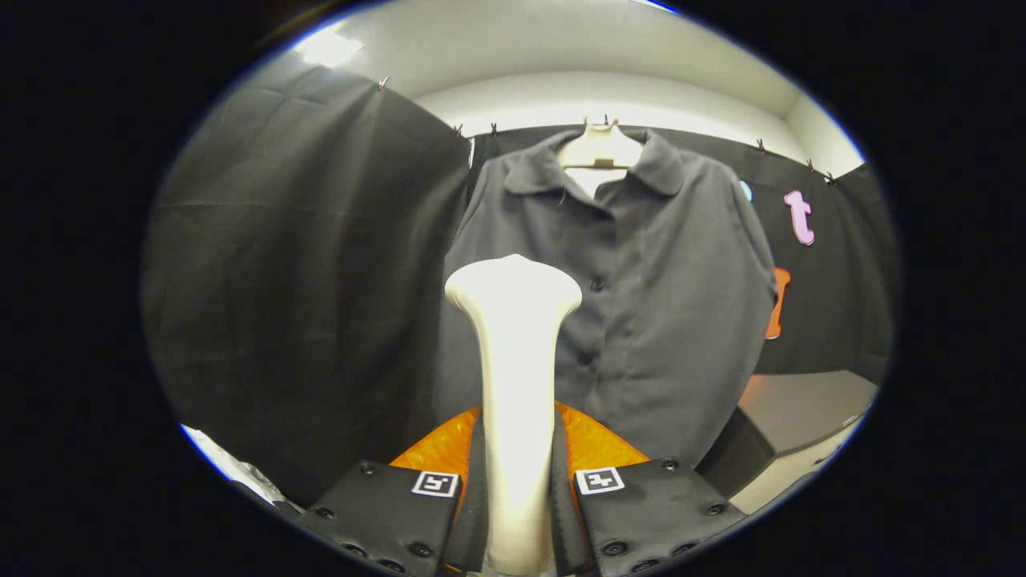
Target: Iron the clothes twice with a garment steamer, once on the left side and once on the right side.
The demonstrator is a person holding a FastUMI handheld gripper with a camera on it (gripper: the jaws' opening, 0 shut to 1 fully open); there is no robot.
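Note:
A dark grey button-up shirt point(641, 304) hangs on a cream hanger point(599, 151) against the black cloth wall, facing me. My gripper point(517, 481) is shut on the white garment steamer point(513, 353), both fingers pressing its handle. The steamer stands upright between the fingers, its flared head level with the shirt's left half, near the button line. I cannot tell whether the head touches the cloth.
A grey box-like surface point(801, 417) with a white side stands low to the right of the shirt. Black cloth point(304, 280) covers the wall to the left. Something white and crinkled point(232, 469) lies low at the left.

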